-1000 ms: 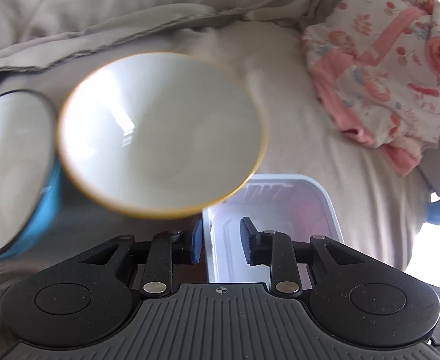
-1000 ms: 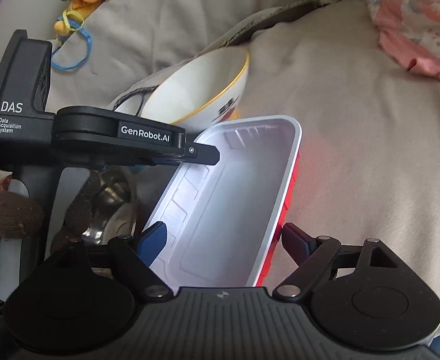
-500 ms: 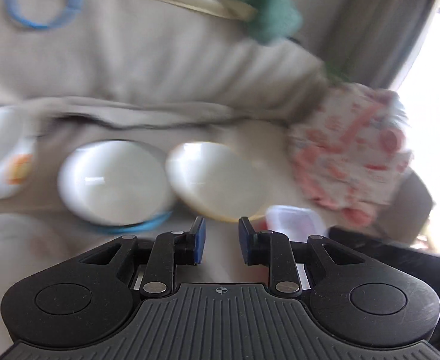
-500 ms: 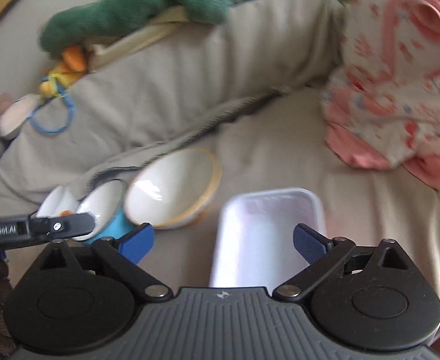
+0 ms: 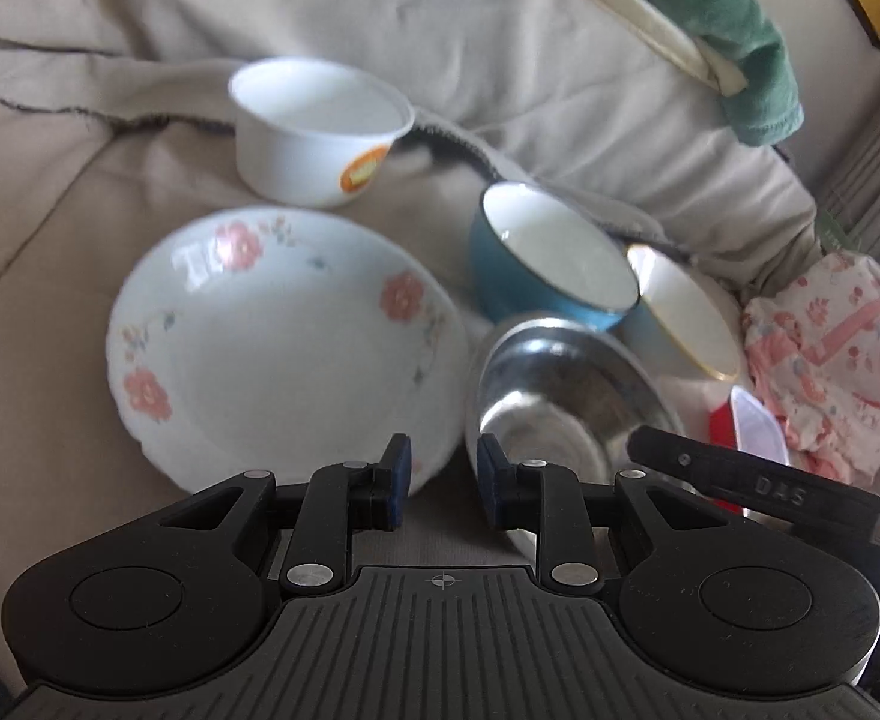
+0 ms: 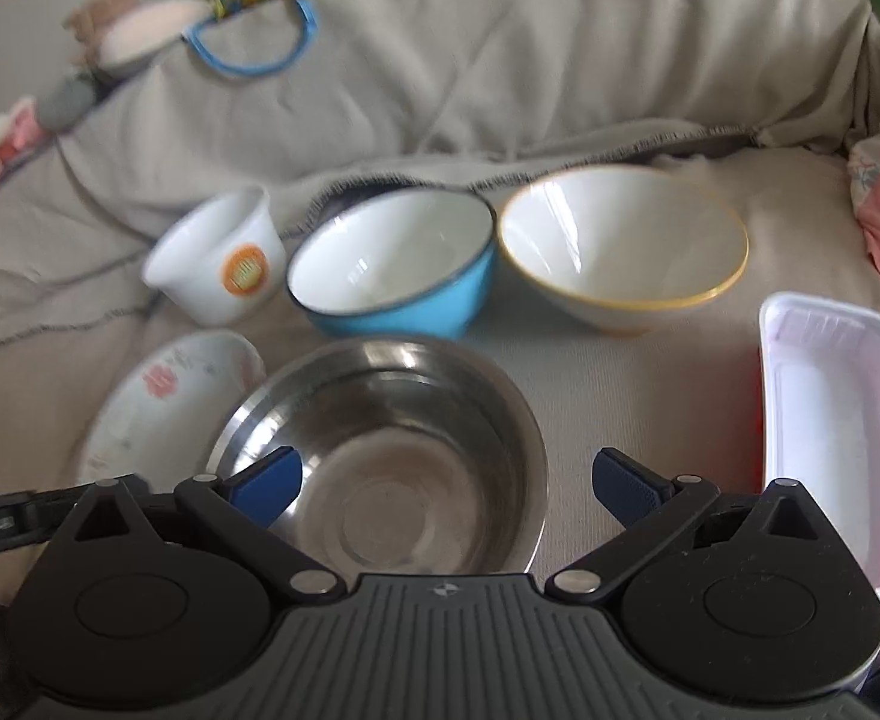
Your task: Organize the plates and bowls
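The left tongs hang over a soft beige cover. Their two blue tips stand close together with a small gap, and nothing is between them. Just past the left tip lies a big flowered plate, white with pink flowers on its rim. Just past the right tip sits a shiny metal bowl. The plate and the metal bowl sit right beside each other.

Farther ahead of the left tongs stands a white cup with an orange sticker. To the right of it is a blue bowl, white inside. Next to the blue bowl, farther right, is a white bowl with a yellow rim. A pink and white cloth is bunched up far to the right.

The right tongs are spread very wide and are opening. Nothing is pinched in them. The metal bowl sits right in front of them, with the left tip over its rim. The flowered plate is to the left of the tongs. Ahead of them, in a row from left to right, are the white cup, the blue bowl and the yellow-rim bowl. A white plastic tray lies to the right of the right tip, apart from the bowls.
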The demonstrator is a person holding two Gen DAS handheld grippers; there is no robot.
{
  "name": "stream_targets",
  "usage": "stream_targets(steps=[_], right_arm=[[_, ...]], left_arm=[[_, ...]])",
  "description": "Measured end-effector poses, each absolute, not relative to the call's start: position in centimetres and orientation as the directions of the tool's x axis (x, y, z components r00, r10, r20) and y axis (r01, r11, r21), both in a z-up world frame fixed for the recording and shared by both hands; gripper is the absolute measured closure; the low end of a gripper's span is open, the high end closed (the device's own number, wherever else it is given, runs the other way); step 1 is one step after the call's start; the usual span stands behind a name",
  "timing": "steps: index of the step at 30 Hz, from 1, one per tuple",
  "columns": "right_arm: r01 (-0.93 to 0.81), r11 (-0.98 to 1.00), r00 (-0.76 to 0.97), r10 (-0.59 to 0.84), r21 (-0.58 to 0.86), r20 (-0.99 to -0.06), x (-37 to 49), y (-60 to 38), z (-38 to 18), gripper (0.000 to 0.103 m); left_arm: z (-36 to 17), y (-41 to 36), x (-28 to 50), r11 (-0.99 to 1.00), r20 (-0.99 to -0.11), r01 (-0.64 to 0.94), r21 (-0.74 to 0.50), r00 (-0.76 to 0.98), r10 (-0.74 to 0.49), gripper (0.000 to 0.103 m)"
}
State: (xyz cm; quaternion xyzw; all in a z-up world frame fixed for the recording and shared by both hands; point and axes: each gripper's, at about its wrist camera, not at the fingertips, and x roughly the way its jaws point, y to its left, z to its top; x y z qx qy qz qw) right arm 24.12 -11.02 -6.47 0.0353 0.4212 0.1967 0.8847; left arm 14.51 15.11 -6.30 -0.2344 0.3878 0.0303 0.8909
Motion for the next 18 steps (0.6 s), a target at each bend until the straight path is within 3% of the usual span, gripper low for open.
stream_targets(steps=[9, 12, 18], right_arm=[[-0.242, 0.898, 0.386, 0.438, 0.369, -0.812, 25.8, -13.7, -11.2, 0.000], [-0.299, 0.872, 0.404, 0.484, 0.388, -0.776, 24.9, -14.8, -11.7, 0.000], [-0.343, 0.863, 0.457, 0.499, 0.371, -0.737, 23.2, -15.5, -12.2, 0.000]], left_arm=[[-8.1, 13.2, 16.9, 0.897, -0.709, -0.186, -0.400, 0.683, -0.175, 0.079], [-8.3, 12.3, 17.3, 0.913, -0.733, -0.170, -0.370, 0.658, -0.174, 0.081], [-8.7, 11.7, 16.5, 0.875, -0.727, -0.138, -0.464, 0.623, -0.288, 0.078]])
